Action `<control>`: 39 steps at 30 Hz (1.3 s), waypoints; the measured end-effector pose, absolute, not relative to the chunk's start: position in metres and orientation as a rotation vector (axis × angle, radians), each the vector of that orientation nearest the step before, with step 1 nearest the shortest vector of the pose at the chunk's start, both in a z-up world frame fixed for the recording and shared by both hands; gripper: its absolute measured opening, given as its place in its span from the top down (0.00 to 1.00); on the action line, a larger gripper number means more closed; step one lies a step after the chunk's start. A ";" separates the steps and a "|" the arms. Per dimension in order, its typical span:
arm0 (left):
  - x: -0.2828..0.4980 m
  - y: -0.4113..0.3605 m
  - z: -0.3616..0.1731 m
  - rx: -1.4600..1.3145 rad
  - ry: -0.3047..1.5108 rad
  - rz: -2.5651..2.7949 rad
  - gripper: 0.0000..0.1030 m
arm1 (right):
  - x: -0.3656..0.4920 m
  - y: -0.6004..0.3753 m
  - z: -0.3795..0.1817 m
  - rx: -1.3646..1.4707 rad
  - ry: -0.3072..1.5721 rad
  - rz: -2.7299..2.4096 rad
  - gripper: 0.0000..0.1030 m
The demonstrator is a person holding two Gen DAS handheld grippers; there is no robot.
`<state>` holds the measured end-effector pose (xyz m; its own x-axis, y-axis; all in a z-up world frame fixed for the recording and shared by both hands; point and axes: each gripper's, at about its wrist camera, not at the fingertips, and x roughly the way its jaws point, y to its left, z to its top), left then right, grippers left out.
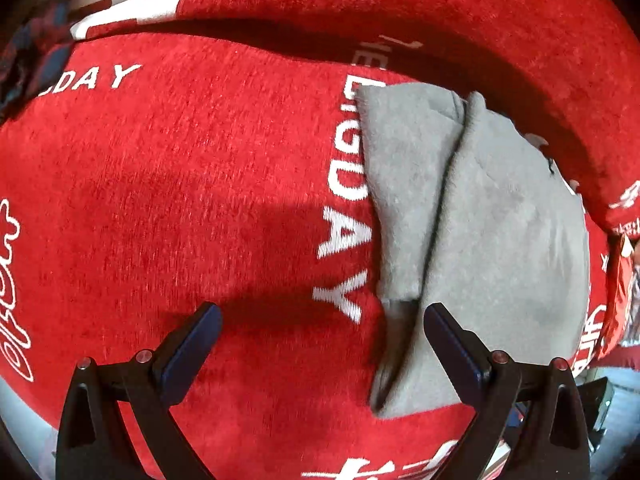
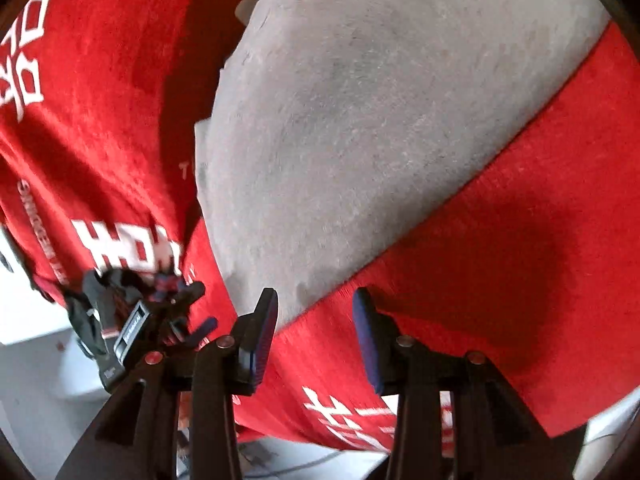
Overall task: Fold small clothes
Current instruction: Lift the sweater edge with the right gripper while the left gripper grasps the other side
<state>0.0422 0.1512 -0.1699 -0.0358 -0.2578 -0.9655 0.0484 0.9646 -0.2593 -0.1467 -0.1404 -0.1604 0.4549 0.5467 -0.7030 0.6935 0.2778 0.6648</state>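
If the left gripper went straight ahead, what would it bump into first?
Probably the red blanket: the left gripper has open jaws over bare red cloth, with the grey garment just to its right.

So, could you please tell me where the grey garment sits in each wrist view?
Left wrist: grey garment lies right of centre, folded, its near edge by the right finger.
Right wrist: it fills the upper middle, its near edge just ahead of the open jaws.
Shared landmark: the red cloth with white lettering beneath it.
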 end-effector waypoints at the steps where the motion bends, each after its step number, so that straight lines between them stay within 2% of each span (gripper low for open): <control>1: 0.045 0.149 -0.170 -0.182 1.588 -0.257 0.02 | -0.145 -0.139 -0.163 1.397 1.185 -0.140 0.59; 11: 0.064 0.151 -0.179 -0.384 1.598 -0.374 0.02 | -0.102 -0.118 -0.182 1.506 1.110 -0.105 0.57; 12: 0.066 0.150 -0.181 -0.408 1.603 -0.394 0.02 | -0.098 -0.119 -0.185 1.537 1.129 -0.089 0.68; 13: 0.066 0.149 -0.183 -0.433 1.611 -0.420 0.02 | -0.094 -0.120 -0.187 1.562 1.148 -0.069 0.93; 19: 0.082 0.115 -0.200 -0.609 1.658 -0.616 0.02 | -0.079 -0.138 -0.156 1.596 1.060 0.110 0.92; 25: 0.098 0.073 -0.198 -0.649 1.644 -0.692 0.02 | -0.070 -0.140 -0.143 1.541 1.083 0.174 0.92; 26: 0.099 0.064 -0.196 -0.620 1.643 -0.693 0.08 | -0.070 -0.138 -0.144 1.520 1.102 0.178 0.92; 27: 0.099 0.052 -0.194 -0.556 1.650 -0.688 0.21 | -0.071 -0.134 -0.147 1.494 1.132 0.181 0.92; 28: 0.099 0.045 -0.195 -0.502 1.660 -0.675 0.29 | -0.072 -0.130 -0.149 1.477 1.158 0.179 0.92; 29: 0.097 0.038 -0.197 -0.446 1.672 -0.654 0.46 | -0.074 -0.127 -0.151 1.458 1.194 0.174 0.92; 30: 0.095 0.031 -0.201 -0.380 1.692 -0.625 0.55 | -0.079 -0.124 -0.154 1.436 1.248 0.166 0.92; 31: 0.094 0.030 -0.201 -0.358 1.689 -0.612 0.56 | -0.083 -0.125 -0.156 1.430 1.284 0.166 0.88; 34: 0.093 0.028 -0.195 -0.348 1.667 -0.604 0.56 | -0.097 -0.131 -0.152 1.342 1.457 0.168 0.87; 39: 0.092 0.022 -0.191 -0.294 1.658 -0.580 0.56 | -0.103 -0.188 -0.112 1.188 1.372 0.084 0.87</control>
